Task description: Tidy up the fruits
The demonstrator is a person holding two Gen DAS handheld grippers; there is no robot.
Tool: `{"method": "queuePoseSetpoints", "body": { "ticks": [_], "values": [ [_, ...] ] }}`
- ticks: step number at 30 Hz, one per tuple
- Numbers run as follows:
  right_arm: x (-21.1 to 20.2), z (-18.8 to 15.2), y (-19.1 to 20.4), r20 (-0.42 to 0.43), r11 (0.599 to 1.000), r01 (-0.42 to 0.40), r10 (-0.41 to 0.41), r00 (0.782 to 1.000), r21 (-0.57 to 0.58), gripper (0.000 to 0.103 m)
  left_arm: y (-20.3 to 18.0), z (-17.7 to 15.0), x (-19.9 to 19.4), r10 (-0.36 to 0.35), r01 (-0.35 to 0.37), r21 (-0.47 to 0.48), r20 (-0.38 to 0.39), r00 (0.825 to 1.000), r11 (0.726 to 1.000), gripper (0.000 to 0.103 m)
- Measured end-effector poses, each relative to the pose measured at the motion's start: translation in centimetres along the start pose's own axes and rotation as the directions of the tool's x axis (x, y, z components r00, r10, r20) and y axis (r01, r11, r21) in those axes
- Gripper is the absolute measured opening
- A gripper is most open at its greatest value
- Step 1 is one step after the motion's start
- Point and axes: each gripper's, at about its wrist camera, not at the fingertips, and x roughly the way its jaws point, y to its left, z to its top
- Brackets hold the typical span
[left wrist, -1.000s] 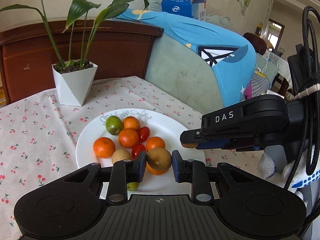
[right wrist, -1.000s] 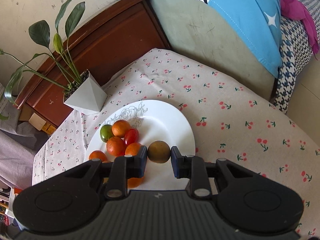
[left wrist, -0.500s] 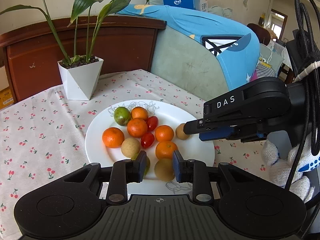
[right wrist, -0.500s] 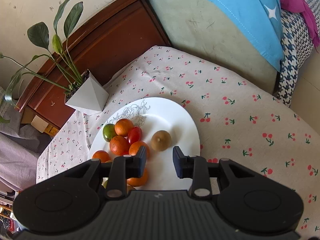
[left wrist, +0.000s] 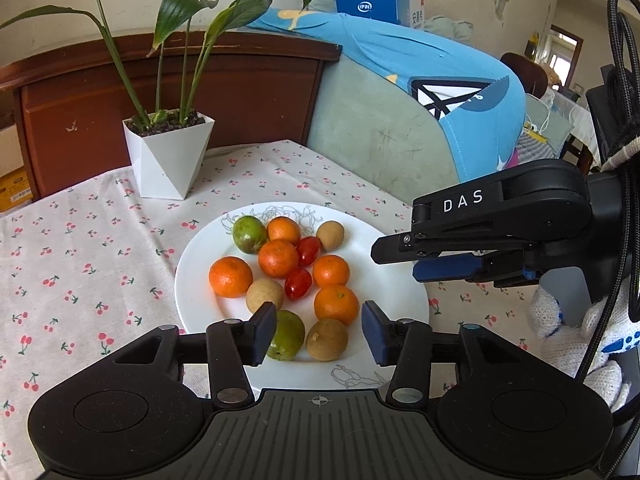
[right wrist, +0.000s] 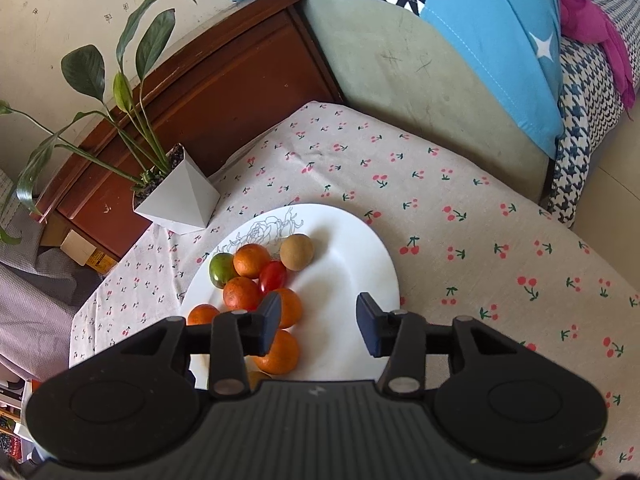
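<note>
**Both grippers open over the fruit plate**

Fruits sat clustered on a round white ceramic plate [left wrist: 404, 292] at frame centre, resting on the desk under a cherry-print cloth [left wrist: 80, 248]. Counted in the left wrist view: five small orange mandarins [left wrist: 230, 276], two red cherry tomatoes [left wrist: 298, 283], two green round fruits [left wrist: 249, 234] and three tan-brown round fruits, one of them [left wrist: 327, 339] at the near rim and one [right wrist: 296, 251] at the far edge of the pile.

Left gripper [left wrist: 319, 333]: fingers had just been opening, now parted; the near tan fruit and a green one lay below the gap, not pressed by either pad. Right gripper [right wrist: 318, 323]: fingers likewise just opened, only bare plate between them.

Handling estimate: all pieces light, round, prone to rolling on the smooth glaze. Mandarins have a yielding peel and tolerate a moderate squeeze across the widest part. Tomatoes are thin-skinned and slick, so need a minimal squeeze. Tan fruits look firm-shelled; grip them across the middle.

White faceted plant pot [left wrist: 168, 156] stood in the upper left, well apart from the plate.
</note>
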Motion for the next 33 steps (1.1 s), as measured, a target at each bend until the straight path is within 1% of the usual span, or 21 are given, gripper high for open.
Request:
{"method": "queuePoseSetpoints", "body": {
  "ticks": [3, 5, 6, 8, 10, 12, 14, 16, 19, 22, 23, 25, 27, 28, 33],
  "values": [
    [-0.3, -0.1, 0.3, 0.001, 1.0, -0.001, 0.001, 1.0, -0.002, 0.044, 0.0, 0.3, -0.3, 0.011, -0.011, -0.002, -0.017, 1.0, 1.0, 0.053],
    [-0.5, -0.2, 0.6, 0.004, 1.0, 0.005, -0.005, 1.0, -0.01, 0.044, 0.1, 0.5, -0.5, 0.029, -0.029, -0.01, -0.031, 0.999, 1.0, 0.059],
    [-0.7, -0.3, 0.7, 0.008, 1.0, 0.009, -0.009, 1.0, -0.018, 0.044, 0.1, 0.5, -0.6, 0.031, -0.031, -0.016, -0.032, 0.999, 0.999, 0.06],
    [-1.0, -0.5, 1.0, 0.013, 0.999, 0.023, -0.023, 1.0, -0.033, 0.045, 0.2, 0.7, -1.1, 0.029, -0.03, -0.025, -0.035, 0.999, 0.999, 0.066],
    [-1.3, -0.8, 1.3, 0.019, 0.998, 0.039, -0.039, 0.999, -0.045, 0.045, 0.3, 0.9, -1.4, 0.04, -0.041, -0.028, -0.045, 0.998, 0.999, 0.07],
    [-1.8, -1.1, 1.6, 0.022, 0.997, 0.054, -0.053, 0.998, -0.056, 0.045, 0.3, 0.9, -1.8, 0.048, -0.049, -0.03, -0.05, 0.998, 0.998, 0.072],
    [-2.3, -1.5, 2.1, 0.032, 0.994, 0.078, -0.076, 0.997, -0.075, 0.048, 0.4, 1.0, -2.2, 0.058, -0.06, -0.037, -0.054, 0.997, 0.998, 0.076],
    [-2.8, -2.1, 2.5, 0.055, 0.99, 0.11, -0.106, 0.993, -0.092, 0.054, 0.6, 1.1, -2.5, 0.079, -0.082, -0.048, -0.062, 0.995, 0.995, 0.08],
    [-3.2, -3.2, 2.8, 0.058, 0.984, 0.151, -0.146, 0.988, -0.092, 0.054, 1.1, 1.0, -3.0, 0.1, -0.105, -0.067, -0.076, 0.992, 0.992, 0.08],
    [-3.7, -4.4, 2.9, 0.056, 0.977, 0.193, -0.189, 0.98, -0.094, 0.056, 1.7, 0.8, -3.3, 0.132, -0.141, -0.091, -0.105, 0.986, 0.986, 0.087],
    [-4.0, -4.8, 3.0, 0.057, 0.974, 0.204, -0.2, 0.978, -0.094, 0.057, 1.8, 0.8, -3.4, 0.141, -0.151, -0.095, -0.11, 0.984, 0.984, 0.087],
    [-4.6, -5.5, 3.1, 0.064, 0.974, 0.21, -0.204, 0.977, -0.091, 0.06, 2.2, 0.7, -3.6, 0.157, -0.17, -0.106, -0.118, 0.98, 0.98, 0.087],
    [-5.0, -6.2, 3.3, 0.067, 0.972, 0.216, -0.211, 0.975, -0.088, 0.066, 2.5, 0.8, -3.7, 0.175, -0.19, -0.115, -0.132, 0.976, 0.975, 0.089],
    [-5.1, -6.7, 3.4, 0.066, 0.971, 0.223, -0.218, 0.974, -0.088, 0.067, 2.6, 0.8, -3.7, 0.183, -0.2, -0.117, -0.14, 0.973, 0.973, 0.091],
    [-5.0, -8.0, 3.8, 0.047, 0.961, 0.263, -0.26, 0.965, -0.081, 0.068, 2.8, 0.6, -3.5, 0.228, -0.249, -0.107, -0.174, 0.958, 0.963, 0.092]
  ]
}}
